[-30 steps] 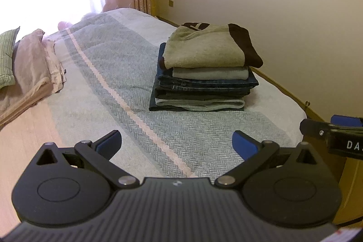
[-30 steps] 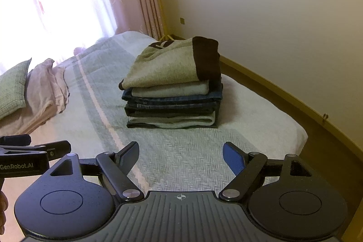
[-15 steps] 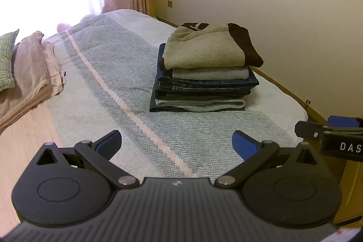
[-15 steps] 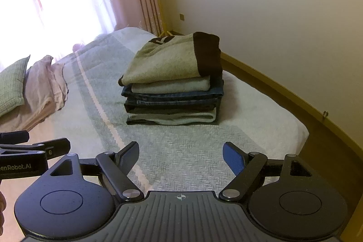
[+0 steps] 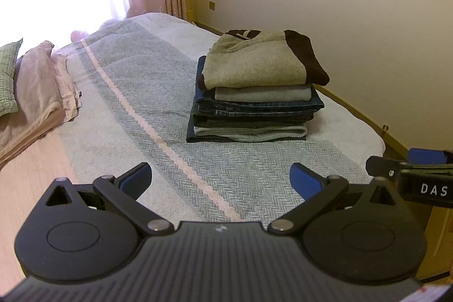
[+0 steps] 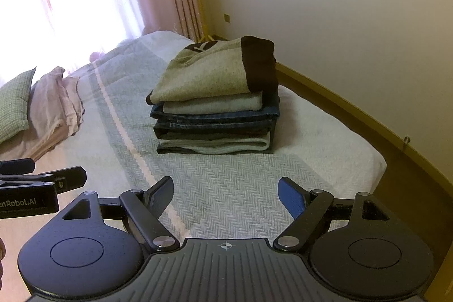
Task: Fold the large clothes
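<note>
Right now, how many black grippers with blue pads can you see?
2. The left gripper hangs open over the grey striped bedspread, facing the stack of folded clothes; the right gripper is beside it, open too. None seem hidden.

Side-by-side wrist views toward one clothes stack on bed.

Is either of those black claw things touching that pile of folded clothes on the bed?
Apart. In both wrist views, the left gripper and right gripper hang open with a wide stretch of striped bedspread between their fingertips and the stack of folded clothes.
</note>
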`<state>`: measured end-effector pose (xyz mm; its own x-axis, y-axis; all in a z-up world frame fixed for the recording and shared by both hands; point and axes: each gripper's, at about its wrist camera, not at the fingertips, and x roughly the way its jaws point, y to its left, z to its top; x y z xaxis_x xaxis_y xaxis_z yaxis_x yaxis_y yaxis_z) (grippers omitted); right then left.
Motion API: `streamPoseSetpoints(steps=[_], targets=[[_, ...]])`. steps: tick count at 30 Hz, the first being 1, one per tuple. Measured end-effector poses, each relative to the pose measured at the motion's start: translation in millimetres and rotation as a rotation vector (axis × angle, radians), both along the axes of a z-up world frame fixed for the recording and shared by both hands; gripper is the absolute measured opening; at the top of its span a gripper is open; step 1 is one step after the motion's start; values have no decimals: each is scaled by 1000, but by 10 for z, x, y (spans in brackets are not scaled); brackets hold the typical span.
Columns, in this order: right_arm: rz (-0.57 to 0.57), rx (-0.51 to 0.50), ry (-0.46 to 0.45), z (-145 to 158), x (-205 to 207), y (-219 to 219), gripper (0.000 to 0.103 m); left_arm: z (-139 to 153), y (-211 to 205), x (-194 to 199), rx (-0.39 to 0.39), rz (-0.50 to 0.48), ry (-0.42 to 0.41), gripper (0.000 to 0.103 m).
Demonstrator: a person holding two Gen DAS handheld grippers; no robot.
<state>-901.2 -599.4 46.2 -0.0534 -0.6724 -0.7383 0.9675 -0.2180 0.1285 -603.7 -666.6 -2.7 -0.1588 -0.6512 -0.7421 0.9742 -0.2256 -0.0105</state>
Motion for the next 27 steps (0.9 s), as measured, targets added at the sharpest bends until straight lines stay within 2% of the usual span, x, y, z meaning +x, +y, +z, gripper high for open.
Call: streamPoseSetpoints(steps=[23,27], targets=[[-15,7,-2,-15,-31,-40,78,-7,-93,-53,0,-16,-2,102],[-22,11,-2,-16,-13,-26,78,6,-60,-27,-27,-23,13,102]])
